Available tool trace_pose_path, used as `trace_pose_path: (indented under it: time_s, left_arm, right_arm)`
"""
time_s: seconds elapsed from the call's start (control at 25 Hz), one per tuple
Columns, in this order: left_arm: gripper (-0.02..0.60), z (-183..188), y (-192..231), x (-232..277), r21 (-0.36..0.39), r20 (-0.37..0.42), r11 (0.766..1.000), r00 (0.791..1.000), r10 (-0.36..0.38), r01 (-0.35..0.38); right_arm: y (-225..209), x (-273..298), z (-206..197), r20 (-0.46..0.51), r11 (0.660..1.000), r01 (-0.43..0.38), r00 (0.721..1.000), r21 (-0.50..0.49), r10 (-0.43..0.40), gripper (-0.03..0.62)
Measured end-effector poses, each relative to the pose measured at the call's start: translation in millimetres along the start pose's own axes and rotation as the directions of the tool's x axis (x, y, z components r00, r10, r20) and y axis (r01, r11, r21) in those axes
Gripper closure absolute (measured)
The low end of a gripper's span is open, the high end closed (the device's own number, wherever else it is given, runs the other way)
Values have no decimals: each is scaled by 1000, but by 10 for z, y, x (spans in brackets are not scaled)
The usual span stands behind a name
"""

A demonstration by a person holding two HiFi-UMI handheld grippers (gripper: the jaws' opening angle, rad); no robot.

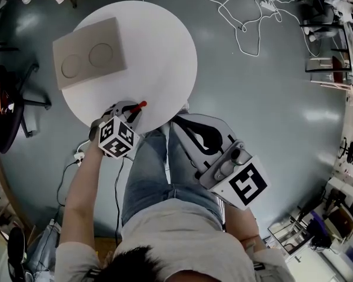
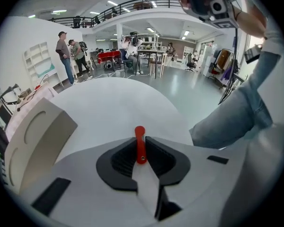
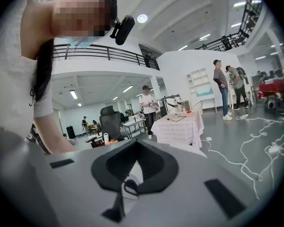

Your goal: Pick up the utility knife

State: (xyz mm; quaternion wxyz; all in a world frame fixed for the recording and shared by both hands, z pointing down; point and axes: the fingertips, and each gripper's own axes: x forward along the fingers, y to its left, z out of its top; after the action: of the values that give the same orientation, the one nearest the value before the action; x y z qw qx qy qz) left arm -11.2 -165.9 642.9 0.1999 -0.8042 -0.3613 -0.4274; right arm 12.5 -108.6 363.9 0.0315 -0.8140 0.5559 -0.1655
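Two left fingers (image 2: 119, 159) clamp utility knife (image 2: 139, 137)

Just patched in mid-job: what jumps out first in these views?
The red utility knife stands out, clamped between the jaws of the left gripper above the near edge of the round white table. A beige block with two round recesses sits on the table's far left. The right gripper hangs shut and empty off the table, over the person's legs.
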Motion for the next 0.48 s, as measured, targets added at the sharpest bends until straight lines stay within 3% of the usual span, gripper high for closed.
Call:
trace_pose_path:
  time_s: [0.2,0.48]
  left_arm:
    - [525,-1,-6,-23,-50,14,998,999,35,-34]
    - [525,383,72,-256,-175,142,982,985,96,-71]
  right_arm:
    - [3,19,33,-6,1000,-13,1000,-10,13,586]
    - [-69,0,146,1,999,-46,999,-24,46,586]
